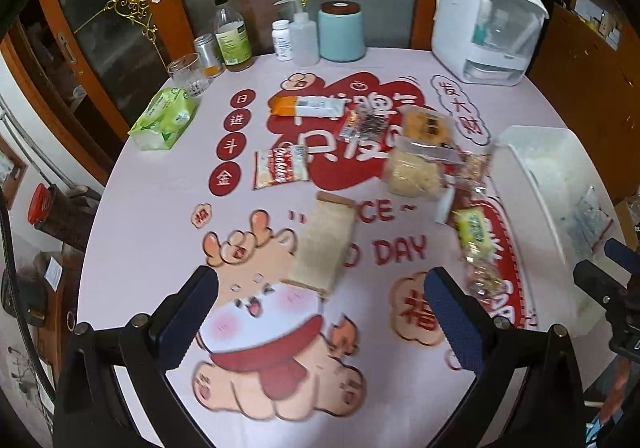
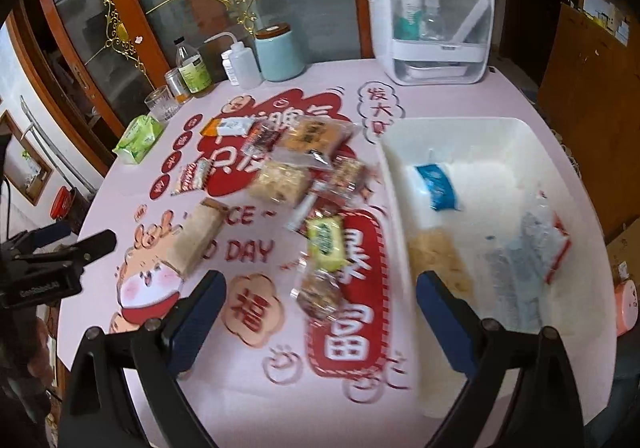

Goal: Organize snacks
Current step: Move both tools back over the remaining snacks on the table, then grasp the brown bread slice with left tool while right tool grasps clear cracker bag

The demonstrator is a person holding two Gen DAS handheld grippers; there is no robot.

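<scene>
Table cover: pale pink, printed with red blobs, white and red characters, and a peach-and-white cartoon animal in a red scarf
Bin: white, translucent
Packet in bin: blue and white
Small snack: yellow-green wrapper with a dark green label
Long bar: orange at one end, white along the rest
Striped packet: red and white
Wafer pack: beige, clear wrap
Tissue pack: light green and white
Canister: pale blue with a brown lid
Finger pads: dark blue, textured, on black arms
</scene>
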